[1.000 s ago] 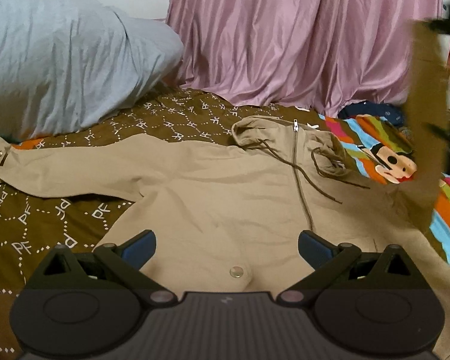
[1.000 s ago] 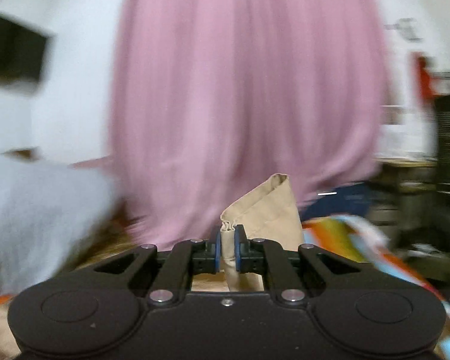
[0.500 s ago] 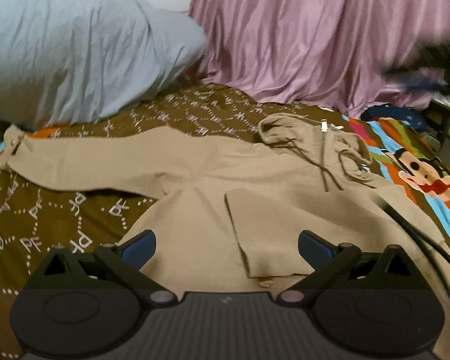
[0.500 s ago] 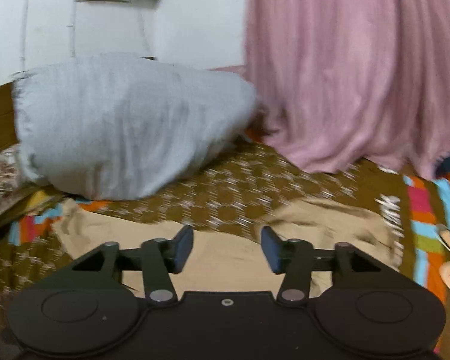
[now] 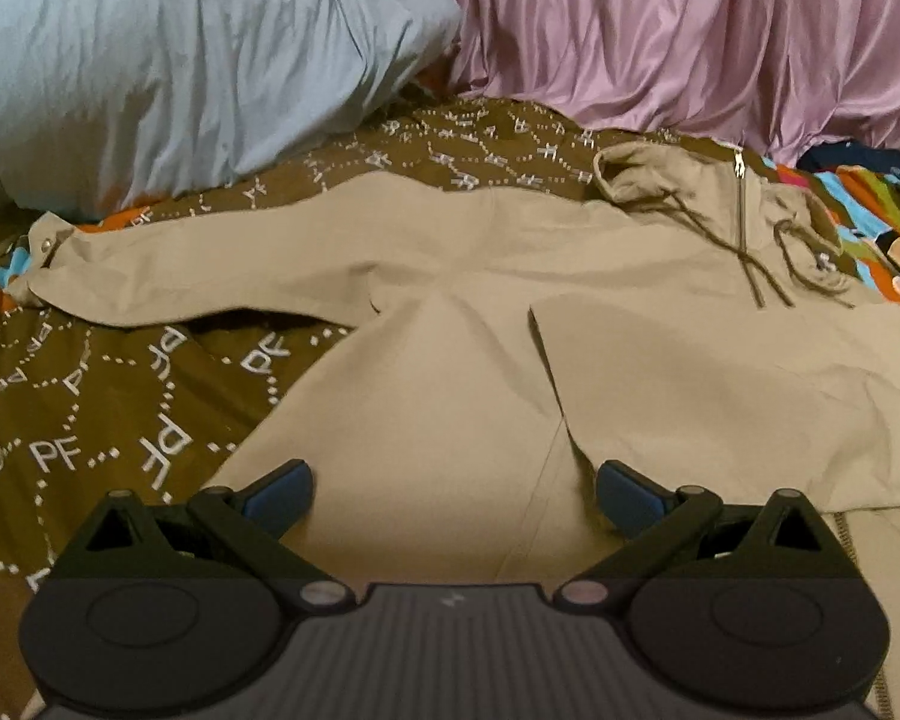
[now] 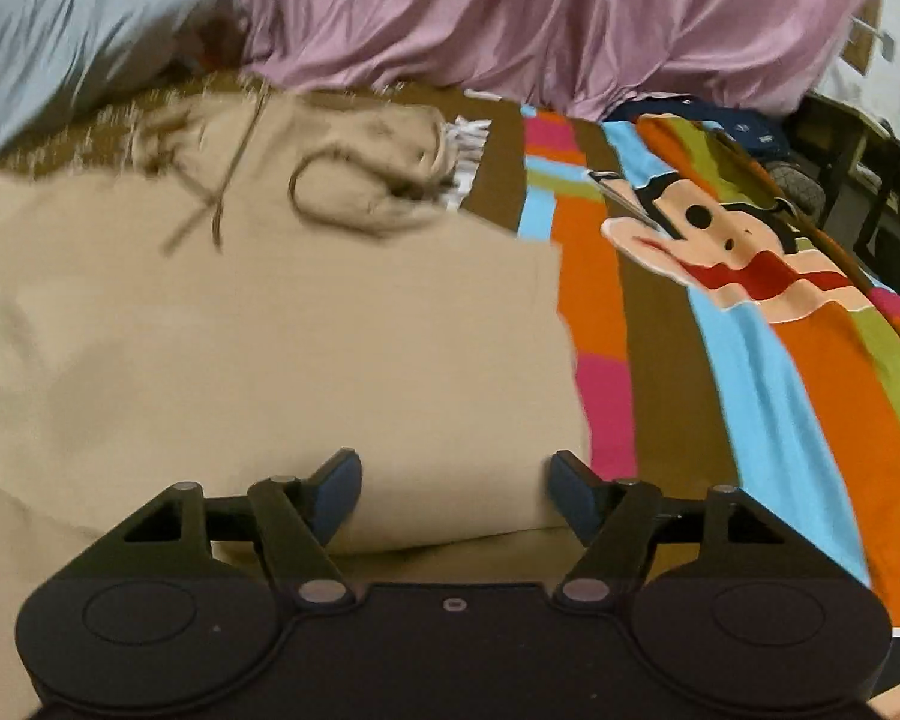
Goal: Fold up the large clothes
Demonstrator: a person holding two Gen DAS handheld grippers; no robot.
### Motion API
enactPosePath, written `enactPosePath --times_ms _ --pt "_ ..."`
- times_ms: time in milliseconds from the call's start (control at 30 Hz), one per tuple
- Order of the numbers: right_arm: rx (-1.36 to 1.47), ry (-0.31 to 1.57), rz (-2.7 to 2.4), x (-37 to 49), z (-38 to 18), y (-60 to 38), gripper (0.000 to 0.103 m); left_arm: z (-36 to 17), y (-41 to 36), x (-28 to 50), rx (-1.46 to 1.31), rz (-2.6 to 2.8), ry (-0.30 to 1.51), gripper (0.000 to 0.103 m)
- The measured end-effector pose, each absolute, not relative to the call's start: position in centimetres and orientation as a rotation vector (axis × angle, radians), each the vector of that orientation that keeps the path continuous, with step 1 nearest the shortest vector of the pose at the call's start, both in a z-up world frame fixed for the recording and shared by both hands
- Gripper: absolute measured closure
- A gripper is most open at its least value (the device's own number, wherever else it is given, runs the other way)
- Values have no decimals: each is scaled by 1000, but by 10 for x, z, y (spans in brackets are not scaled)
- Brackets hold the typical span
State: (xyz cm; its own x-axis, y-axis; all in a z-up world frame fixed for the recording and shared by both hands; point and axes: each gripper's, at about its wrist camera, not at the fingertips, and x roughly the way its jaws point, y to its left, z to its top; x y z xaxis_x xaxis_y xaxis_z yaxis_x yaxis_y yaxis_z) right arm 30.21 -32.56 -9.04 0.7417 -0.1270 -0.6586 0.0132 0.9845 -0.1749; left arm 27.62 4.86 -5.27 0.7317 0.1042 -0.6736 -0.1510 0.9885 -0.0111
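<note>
A tan hooded jacket (image 5: 438, 372) lies flat on the bed, hood (image 5: 660, 180) and zipper toward the curtain. Its left sleeve (image 5: 198, 264) stretches out to the left. Its right sleeve (image 5: 720, 384) lies folded across the chest. My left gripper (image 5: 453, 489) is open and empty, just above the jacket's lower front. My right gripper (image 6: 453, 489) is open and empty above the jacket's right side (image 6: 282, 348), near the folded edge. The right wrist view is motion-blurred.
A brown patterned blanket (image 5: 102, 408) covers the bed's left part; a striped cartoon-monkey blanket (image 6: 750, 300) covers the right. A large grey pillow (image 5: 168, 60) sits at the back left. A pink curtain (image 5: 690, 36) hangs behind. Dark furniture (image 6: 858, 156) stands at the far right.
My right gripper let go of the right sleeve, which now lies folded across the chest, then opened and swung right and down. The left view shifted slightly left.
</note>
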Motion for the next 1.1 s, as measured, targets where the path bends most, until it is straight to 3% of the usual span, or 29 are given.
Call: enactPosePath --times_ms 167,300,633,867,933,1100 --pt "-143 696 -8 277 -78 -311 26 -14 87 255 -114 195 659 1" --pt "-121 625 94 227 -42 -300 4 8 153 254 -140 351 636 1" --pt "-12 612 183 137 -34 -269 1 1 347 307 -234 572 564 1" --pt "4 643 180 142 -53 -269 1 -24 425 348 -529 641 593 26" --pt "17 652 170 145 -56 -271 1 -32 434 355 -598 645 610 29" --pt "28 680 161 147 -61 -273 1 -53 447 361 -762 664 637 54"
